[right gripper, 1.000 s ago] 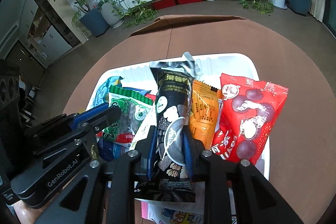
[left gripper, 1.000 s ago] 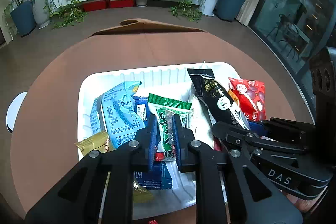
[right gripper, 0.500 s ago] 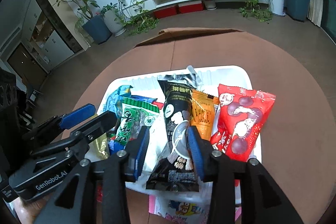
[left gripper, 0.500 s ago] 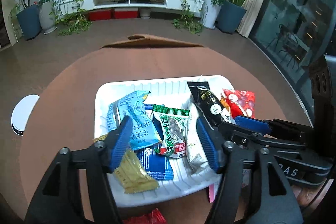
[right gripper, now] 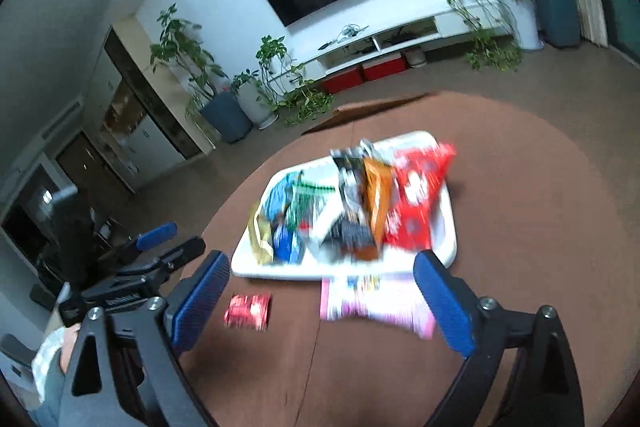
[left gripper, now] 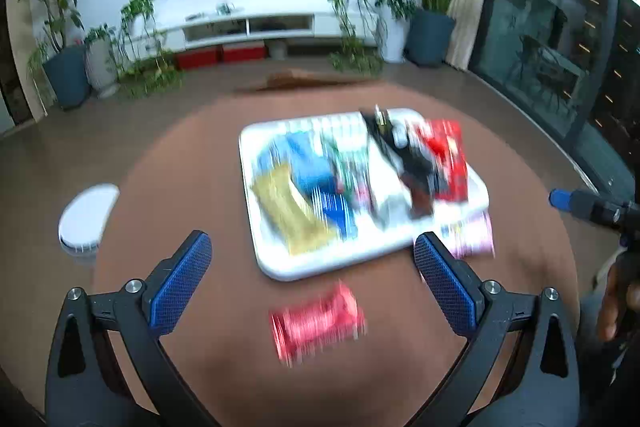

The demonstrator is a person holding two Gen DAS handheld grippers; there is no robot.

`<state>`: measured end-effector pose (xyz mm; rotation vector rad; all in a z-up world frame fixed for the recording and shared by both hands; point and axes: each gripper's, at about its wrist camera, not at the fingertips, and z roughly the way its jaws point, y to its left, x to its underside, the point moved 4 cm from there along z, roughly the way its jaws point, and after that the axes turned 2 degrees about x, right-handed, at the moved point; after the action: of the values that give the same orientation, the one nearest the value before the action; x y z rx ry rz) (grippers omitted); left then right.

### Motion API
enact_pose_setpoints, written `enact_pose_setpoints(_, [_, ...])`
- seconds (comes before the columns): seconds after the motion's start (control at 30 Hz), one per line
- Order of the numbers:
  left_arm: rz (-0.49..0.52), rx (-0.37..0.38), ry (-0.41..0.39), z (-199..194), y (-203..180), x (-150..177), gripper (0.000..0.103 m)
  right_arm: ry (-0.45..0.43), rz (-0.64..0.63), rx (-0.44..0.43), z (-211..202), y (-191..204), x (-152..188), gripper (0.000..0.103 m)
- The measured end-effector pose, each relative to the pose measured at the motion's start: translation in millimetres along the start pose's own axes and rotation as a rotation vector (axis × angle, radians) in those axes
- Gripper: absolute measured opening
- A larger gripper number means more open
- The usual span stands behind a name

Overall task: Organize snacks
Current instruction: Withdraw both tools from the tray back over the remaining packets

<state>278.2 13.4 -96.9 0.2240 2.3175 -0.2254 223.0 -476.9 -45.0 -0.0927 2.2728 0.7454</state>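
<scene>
item: white tray point(left gripper: 280, 267), centre of round brown table point(left gripper: 180, 167); holds a row of packets — gold point(left gripper: 290, 215), blue point(left gripper: 308, 167), green point(left gripper: 348, 163), black point(left gripper: 416, 167), orange point(right gripper: 378, 187), large red bag point(left gripper: 450, 159).
loose stock: small red packet point(left gripper: 318, 319) and pink packet point(right gripper: 376, 301), both on the table just beside the tray's near edge.
left gripper point(left gripper: 312, 279): jaws opening wide, nothing between them.
right gripper point(right gripper: 324, 299): jaws opening wide, nothing between them.
step, judged: between placements, both tools clear of the tray.
next: probably fetch a loose packet, closing on its flat body, then set it in the tray.
</scene>
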Motion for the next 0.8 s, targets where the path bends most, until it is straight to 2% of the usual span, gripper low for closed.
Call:
enact_pose_setpoints(0.1, [-0.002,0.024,0.034,-8.6,-8.2,43.2,0.103,0.018,0.057,-0.018,-10.3,-11.1,34.2,0.096])
enact_pose_setpoints(0.2, [-0.004,0.036,0.046,-16.1,-15.5,71.1,0.103,0.043,0.109,-0.028,-16.9,-20.3,64.0,0.096])
enact_pose_setpoints(0.37, [-0.120,0.104,0.132,-14.5,-12.1,104.2,0.103,0.093,0.102,-0.036,-16.3,-17.0,92.4,0.096])
enact_pose_setpoints(0.5, [-0.079,0.115,0.165,-10.7,-11.6,103.6,0.103,0.090,0.015,-0.027,-19.1,-3.3,85.3,0.096])
enact_pose_setpoints(0.6, [0.003,0.115,0.161,-10.4,-11.4,92.2,0.103,0.101,-0.096,0.002,-20.5,2.5,74.1,0.096])
enact_pose_setpoints(0.7, [0.090,0.125,0.153,-5.0,-7.2,75.7,0.103,0.113,-0.242,-0.011,-15.1,10.5,56.4,0.096])
enact_pose_setpoints(0.73, [0.122,0.126,0.154,-1.4,-6.4,70.6,0.103,0.126,-0.291,-0.012,-11.2,12.7,51.9,0.096])
enact_pose_setpoints(0.8, [0.180,0.146,0.165,5.3,-5.1,61.3,0.103,0.209,-0.386,-0.027,5.9,16.6,45.8,0.096])
